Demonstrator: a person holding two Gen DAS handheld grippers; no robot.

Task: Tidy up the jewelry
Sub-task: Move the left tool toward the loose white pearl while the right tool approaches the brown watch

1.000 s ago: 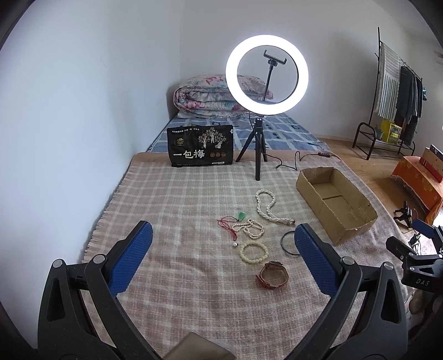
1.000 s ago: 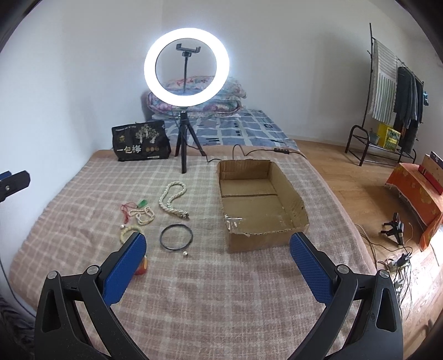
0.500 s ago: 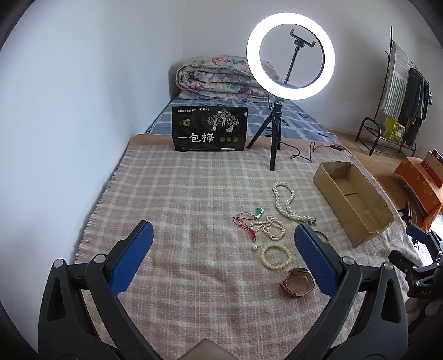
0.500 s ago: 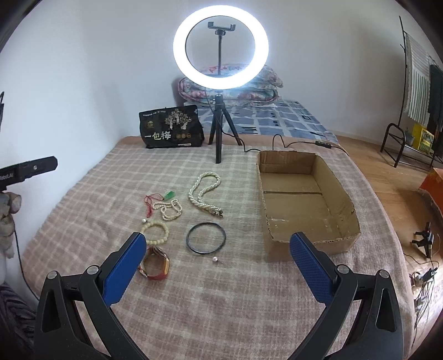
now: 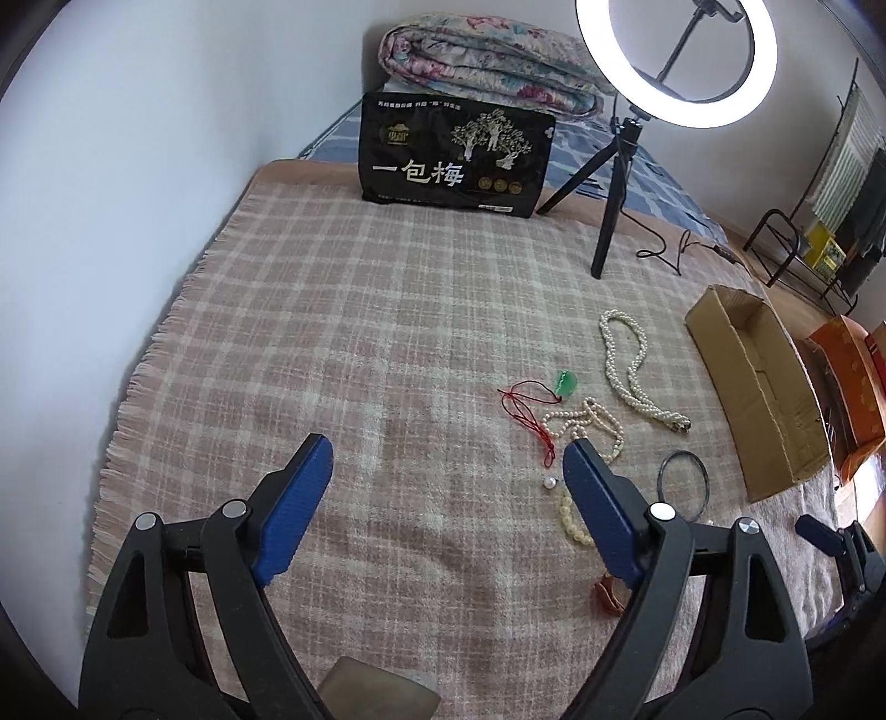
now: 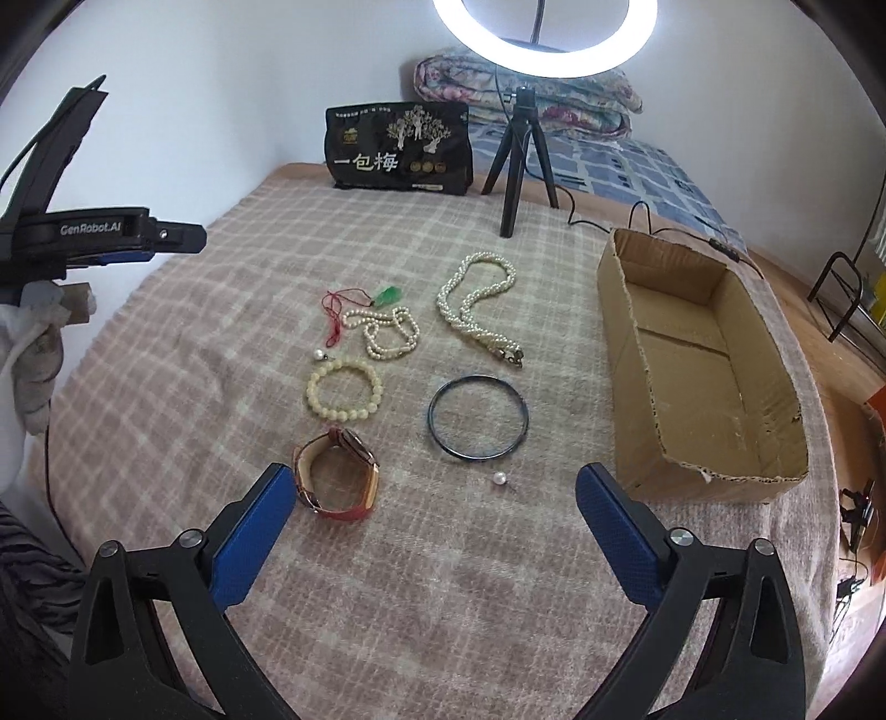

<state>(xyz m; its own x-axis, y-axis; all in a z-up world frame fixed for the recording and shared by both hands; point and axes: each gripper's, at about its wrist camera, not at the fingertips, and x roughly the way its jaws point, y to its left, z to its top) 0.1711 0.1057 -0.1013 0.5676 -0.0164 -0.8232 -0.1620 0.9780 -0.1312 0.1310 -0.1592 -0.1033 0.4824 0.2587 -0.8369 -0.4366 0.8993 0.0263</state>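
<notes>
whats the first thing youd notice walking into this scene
A glowing ring light on a tripod at the blanket's far edge. Below it, jewelry spread mid-blanket: a twisted pearl necklace, a dark bangle, a red-strapped watch. An empty cardboard box lies to their right.

Your left gripper (image 5: 446, 471) sits w/ jaws apart, just been closing a bit, nothing btwn them, over the plaid blanket (image 5: 343, 343); pearl necklace (image 5: 631, 371) & cardboard box (image 5: 775, 421) lie off to its right

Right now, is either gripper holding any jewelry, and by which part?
Nothing is held. The left gripper and right gripper both stand open over the blanket, with nothing touching their pads.
</notes>
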